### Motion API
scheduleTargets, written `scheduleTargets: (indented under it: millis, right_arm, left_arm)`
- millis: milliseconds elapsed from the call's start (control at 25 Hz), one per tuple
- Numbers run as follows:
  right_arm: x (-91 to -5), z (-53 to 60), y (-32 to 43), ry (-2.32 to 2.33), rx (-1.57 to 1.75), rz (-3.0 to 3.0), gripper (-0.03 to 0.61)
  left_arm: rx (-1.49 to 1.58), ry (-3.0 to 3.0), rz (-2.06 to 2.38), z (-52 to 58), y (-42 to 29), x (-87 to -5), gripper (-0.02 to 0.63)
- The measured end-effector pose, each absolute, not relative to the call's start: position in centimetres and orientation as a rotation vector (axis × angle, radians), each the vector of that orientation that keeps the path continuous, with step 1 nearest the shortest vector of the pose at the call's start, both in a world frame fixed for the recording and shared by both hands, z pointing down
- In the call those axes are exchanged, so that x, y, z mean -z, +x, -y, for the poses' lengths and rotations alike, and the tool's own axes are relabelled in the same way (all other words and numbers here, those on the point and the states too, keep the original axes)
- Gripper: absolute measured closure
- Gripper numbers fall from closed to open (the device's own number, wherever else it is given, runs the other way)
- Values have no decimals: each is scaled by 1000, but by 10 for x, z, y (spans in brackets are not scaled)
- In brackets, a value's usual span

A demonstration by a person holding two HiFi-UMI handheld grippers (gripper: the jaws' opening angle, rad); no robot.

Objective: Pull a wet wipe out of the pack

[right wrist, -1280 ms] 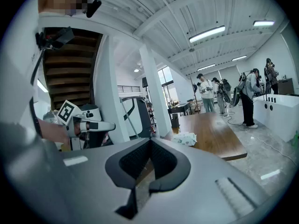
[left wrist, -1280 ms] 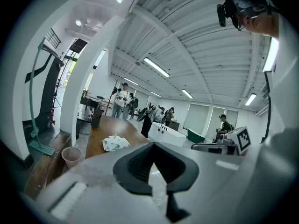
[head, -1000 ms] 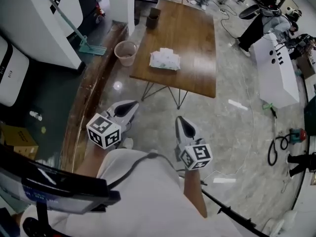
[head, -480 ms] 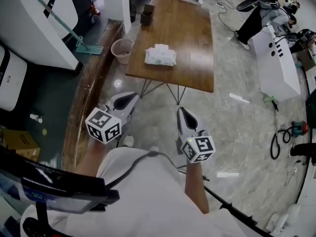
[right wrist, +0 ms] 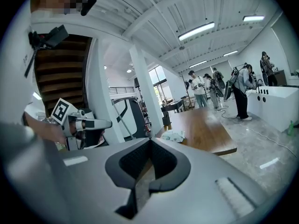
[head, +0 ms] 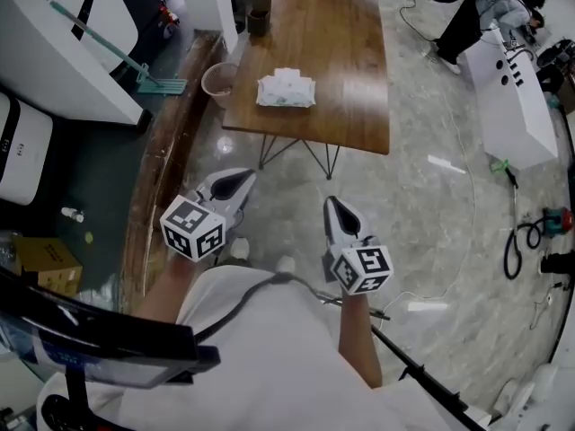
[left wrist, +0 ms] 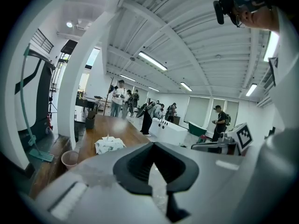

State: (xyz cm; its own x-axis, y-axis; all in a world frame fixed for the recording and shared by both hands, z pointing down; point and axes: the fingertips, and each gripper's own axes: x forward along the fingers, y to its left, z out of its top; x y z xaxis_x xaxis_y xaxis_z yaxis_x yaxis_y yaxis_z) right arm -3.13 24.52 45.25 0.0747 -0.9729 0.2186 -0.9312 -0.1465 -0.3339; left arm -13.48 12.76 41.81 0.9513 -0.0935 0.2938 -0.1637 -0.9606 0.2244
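Nothing pulled yet: my left claw (head: 239, 180) and right claw (head: 332, 207) (both closed, empty) sit well short of the far pack (head: 286, 90).

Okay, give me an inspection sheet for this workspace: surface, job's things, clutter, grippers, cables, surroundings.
Surface: wooden table, glossy top.
Job's things: wet wipe pack lying on the table, untouched.
Clutter: dark container at the table's far corner.
Grippers: left gripper and right gripper short of the table, fingers together, holding nothing.
Cables: black cable looped on the floor at right.
Surroundings: pink bin and mop left of the table; people beyond it.
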Motion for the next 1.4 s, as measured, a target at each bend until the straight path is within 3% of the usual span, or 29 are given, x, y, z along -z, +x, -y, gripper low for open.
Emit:
scheduleTargets:
  millis: [760,1400]
  right_arm:
    - [-458,-285,18,-2168,592,-2033,571]
    - [-473,-227,63,-2233,601,-1963,571]
  left_arm:
    - [-434,2854,275,-181,-103,-426,614]
    - [-376,2845,198,-103,-44,-440,614]
